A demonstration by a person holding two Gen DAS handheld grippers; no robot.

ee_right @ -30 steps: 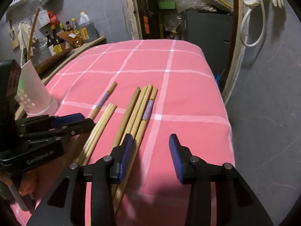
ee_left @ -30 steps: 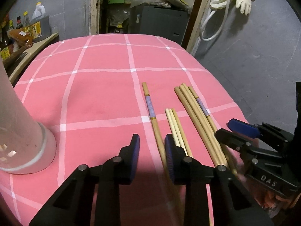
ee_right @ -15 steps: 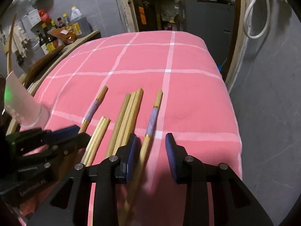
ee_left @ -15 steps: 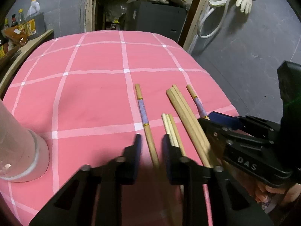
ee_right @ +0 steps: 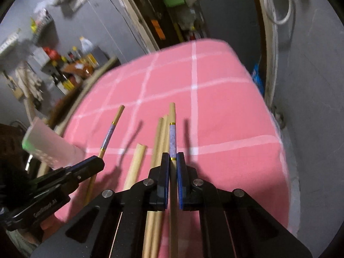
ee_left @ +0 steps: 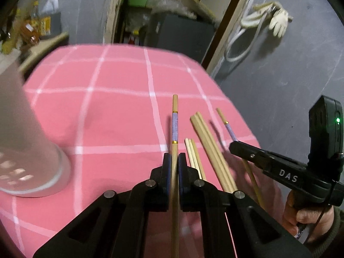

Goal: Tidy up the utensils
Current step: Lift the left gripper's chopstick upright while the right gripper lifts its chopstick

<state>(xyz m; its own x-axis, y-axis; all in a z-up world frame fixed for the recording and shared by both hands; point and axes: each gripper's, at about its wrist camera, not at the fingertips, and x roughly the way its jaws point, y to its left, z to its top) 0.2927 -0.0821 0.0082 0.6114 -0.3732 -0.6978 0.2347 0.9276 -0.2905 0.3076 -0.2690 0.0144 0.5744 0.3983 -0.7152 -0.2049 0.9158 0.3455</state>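
- Chopsticks are the work items: each gripper is clamping one patterned chopstick, and the plain ones are lying on the pink checked worktop [ee_left: 120, 111].
- The left gripper [ee_left: 174, 161] is gripping the left patterned chopstick [ee_left: 175, 129] below its lower gold ring; the fingers [ee_left: 166, 167] are pressing on the shaft, having just been closing onto it.
- The right gripper [ee_right: 173, 161] is gripping the right patterned chopstick [ee_right: 172, 137] at the lower gold ring, its fingers [ee_right: 165, 167] likewise having just been closing with the shaft between them.
- Both sticks are projecting forward from the fingers, apparently so the pair can be carried tip-first.
- The thin pale chopsticks [ee_left: 192, 152] and the thicker plain chopsticks [ee_left: 211, 148] are lying side by side between the two held sticks, untouched.
- The white perforated holder [ee_left: 28, 161] is standing on the cloth, well to the left; judged the likely destination.
- Assessment: the matching pair is being collected first; the sorting is at an early stage.
- Risk: a slim shaft held at one point may be pivoting during transfer.
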